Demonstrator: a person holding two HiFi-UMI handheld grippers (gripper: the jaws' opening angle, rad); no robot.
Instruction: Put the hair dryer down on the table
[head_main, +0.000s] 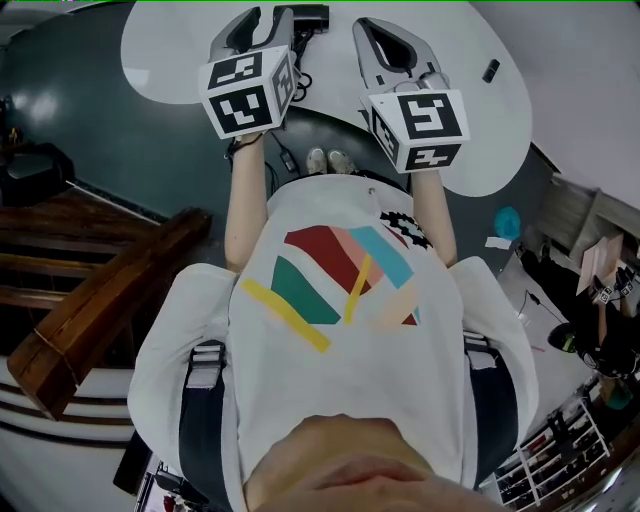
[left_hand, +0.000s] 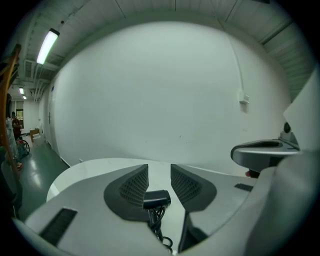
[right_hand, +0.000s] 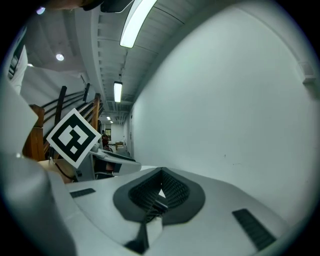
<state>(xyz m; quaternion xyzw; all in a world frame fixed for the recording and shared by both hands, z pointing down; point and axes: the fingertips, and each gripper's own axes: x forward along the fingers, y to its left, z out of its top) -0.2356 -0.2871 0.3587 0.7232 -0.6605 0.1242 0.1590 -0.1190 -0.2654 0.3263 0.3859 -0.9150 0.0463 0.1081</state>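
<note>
The black hair dryer lies on the white table, its cord trailing back toward me over the table edge. My left gripper hovers just left of it with its jaws apart and bare table showing between them. In the left gripper view the dryer and its looped cord show low in the gap of the left gripper; the pads do not press on it. My right gripper is held beside it, and the right gripper has its jaws together at the tips, holding nothing.
A small black object rests on the table's far right. Dark wooden steps stand at my left. A teal item and cluttered shelves are on the floor at the right. A white wall rises behind the table.
</note>
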